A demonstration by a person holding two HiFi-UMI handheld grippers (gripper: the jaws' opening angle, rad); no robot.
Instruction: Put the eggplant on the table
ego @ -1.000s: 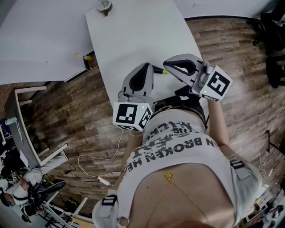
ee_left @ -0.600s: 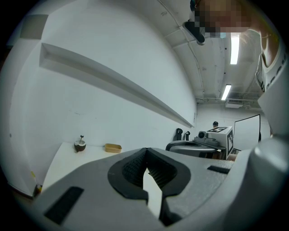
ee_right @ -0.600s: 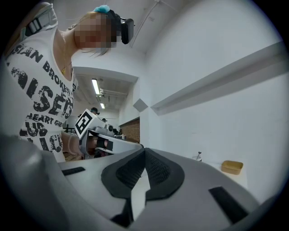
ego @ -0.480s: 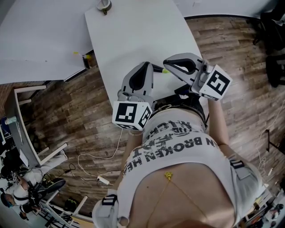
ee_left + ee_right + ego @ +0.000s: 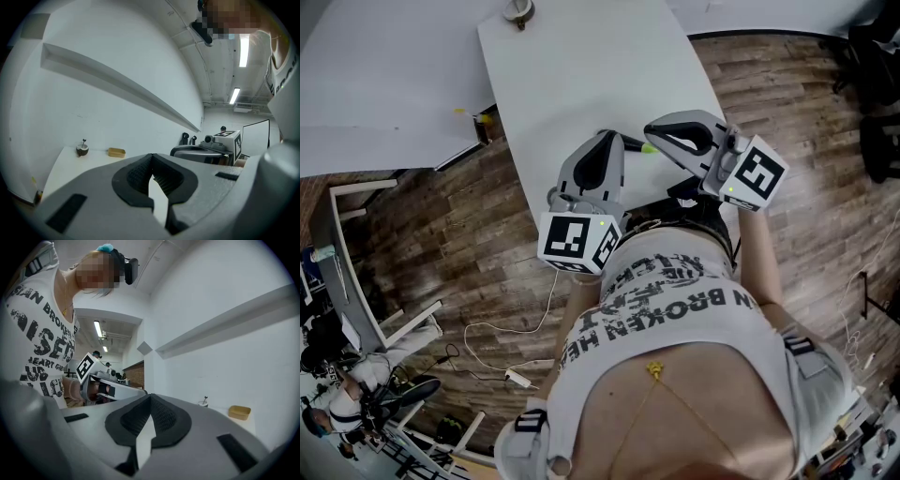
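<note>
Editor: Change over the last second?

Photographer: None. At left, the left gripper is held over the near end of the white table exactly as before, jaws pressed together on nothing. At right, the right gripper is equally unmoved, its jaws also closed and empty.

Editor: And the eggplant?

Photographer: No view shows it. Only a small brown bowl and a yellow tray stand at the table's far end. With both tools idle and nothing held, the placing has probably not begun, and the eggplant must first be found and picked up.
</note>
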